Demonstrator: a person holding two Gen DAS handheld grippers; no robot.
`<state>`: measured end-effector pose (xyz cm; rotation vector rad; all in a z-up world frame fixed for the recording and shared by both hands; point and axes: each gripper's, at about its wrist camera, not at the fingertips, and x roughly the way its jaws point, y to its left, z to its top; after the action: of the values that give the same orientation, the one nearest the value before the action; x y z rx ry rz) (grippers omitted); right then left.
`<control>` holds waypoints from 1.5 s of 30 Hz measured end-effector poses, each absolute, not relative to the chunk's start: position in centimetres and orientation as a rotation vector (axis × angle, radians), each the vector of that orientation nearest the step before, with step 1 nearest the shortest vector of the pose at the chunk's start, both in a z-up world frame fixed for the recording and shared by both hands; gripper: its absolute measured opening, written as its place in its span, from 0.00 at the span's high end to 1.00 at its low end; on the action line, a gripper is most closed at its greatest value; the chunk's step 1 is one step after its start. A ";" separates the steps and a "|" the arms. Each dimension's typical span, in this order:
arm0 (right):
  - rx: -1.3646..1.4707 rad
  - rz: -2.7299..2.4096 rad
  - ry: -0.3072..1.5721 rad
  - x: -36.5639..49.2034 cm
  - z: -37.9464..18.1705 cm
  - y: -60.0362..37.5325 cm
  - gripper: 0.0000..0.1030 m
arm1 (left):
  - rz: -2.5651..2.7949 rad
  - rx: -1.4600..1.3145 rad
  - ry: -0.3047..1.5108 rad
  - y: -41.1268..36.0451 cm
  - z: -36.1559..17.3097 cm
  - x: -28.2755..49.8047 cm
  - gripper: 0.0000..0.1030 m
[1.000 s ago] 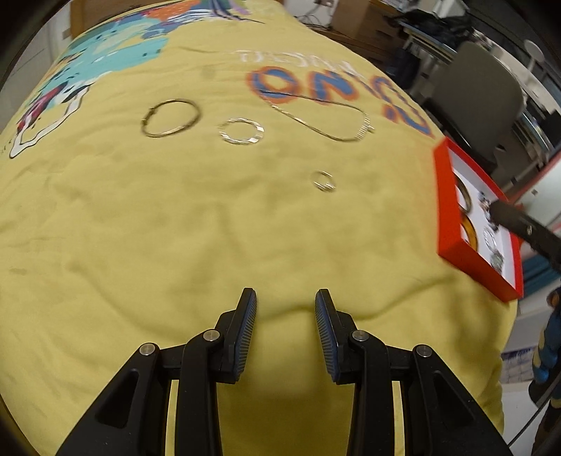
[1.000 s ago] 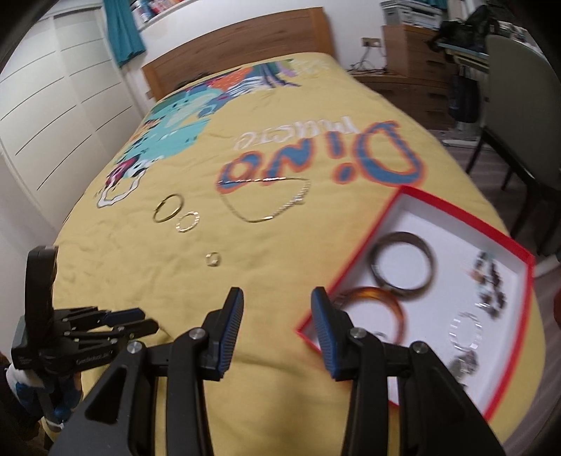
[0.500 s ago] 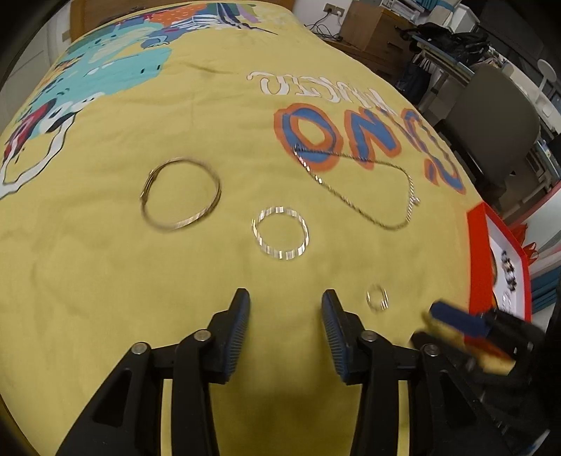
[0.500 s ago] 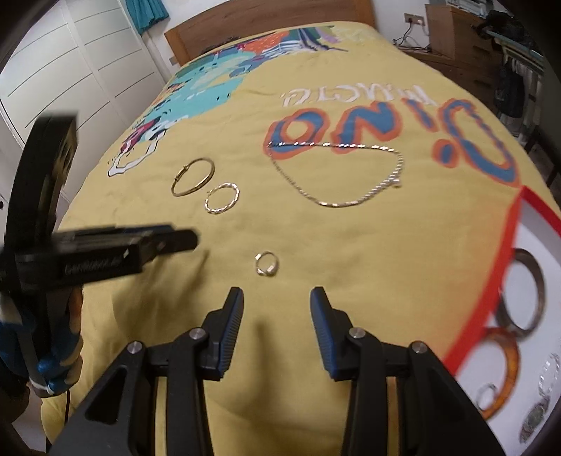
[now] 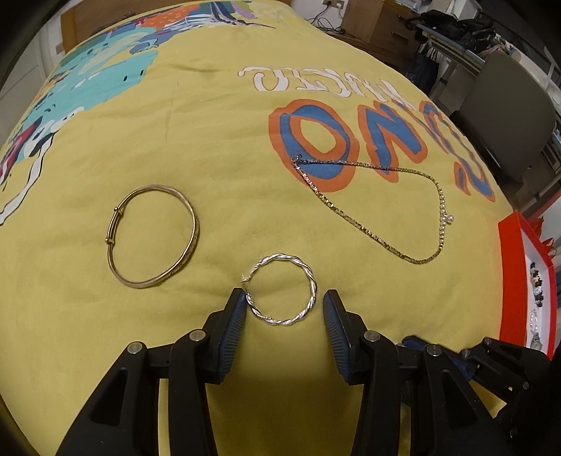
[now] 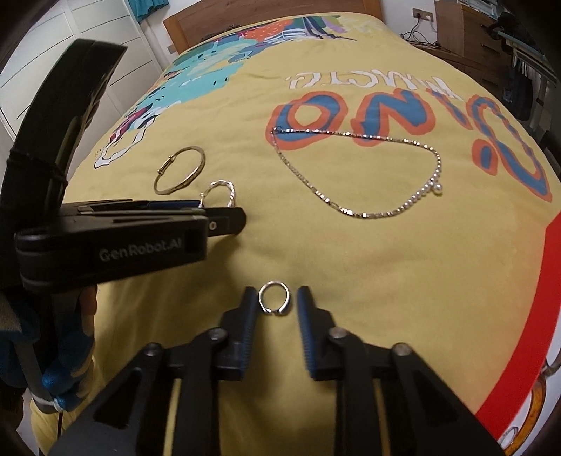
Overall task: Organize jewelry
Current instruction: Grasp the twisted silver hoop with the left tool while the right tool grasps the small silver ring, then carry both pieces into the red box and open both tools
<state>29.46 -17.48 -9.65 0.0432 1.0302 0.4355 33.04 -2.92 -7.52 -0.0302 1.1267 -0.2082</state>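
Observation:
On the yellow bedspread (image 5: pixel 210 147) lie a twisted silver hoop (image 5: pixel 282 289), a gold bangle (image 5: pixel 152 236) and a chain necklace (image 5: pixel 371 207). My left gripper (image 5: pixel 283 301) is open, its fingers on either side of the silver hoop, the left finger close to its rim. In the right wrist view my right gripper (image 6: pixel 275 298) is open around a small silver ring (image 6: pixel 274 298). That view also shows the left gripper (image 6: pixel 224 219) side-on at the hoop (image 6: pixel 221 193), with the bangle (image 6: pixel 180 170) and necklace (image 6: pixel 357 172) beyond.
A red-rimmed white tray (image 5: pixel 526 280) holding jewelry sits at the right edge of the bed; its corner (image 6: pixel 519 350) shows with an amber bangle (image 6: pixel 540 400) inside. A chair (image 5: pixel 505 101) and dresser (image 5: pixel 378 21) stand past the bed's right side. A wooden headboard (image 6: pixel 273 10) is at the far end.
Both grippers have moved forward and down toward the bedspread. The left now straddles the silver hoop and the right straddles the small ring. The jewelry has not moved.

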 end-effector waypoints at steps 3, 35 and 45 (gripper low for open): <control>0.038 0.439 1.029 29.5 -9.8 -17.4 0.83 | -0.203 -0.030 1.118 -2.9 -7.5 32.9 0.62; 0.138 0.262 0.855 18.4 -0.3 -32.3 0.84 | -0.377 0.044 1.039 -13.1 0.7 21.7 0.62; 0.157 0.114 0.893 17.6 -2.1 -41.9 0.84 | -0.543 0.149 1.080 -23.6 -0.8 19.6 0.62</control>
<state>17.60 -41.86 -2.09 0.1567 0.8931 0.1136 19.62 -23.59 -0.82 0.1494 1.0797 -0.5427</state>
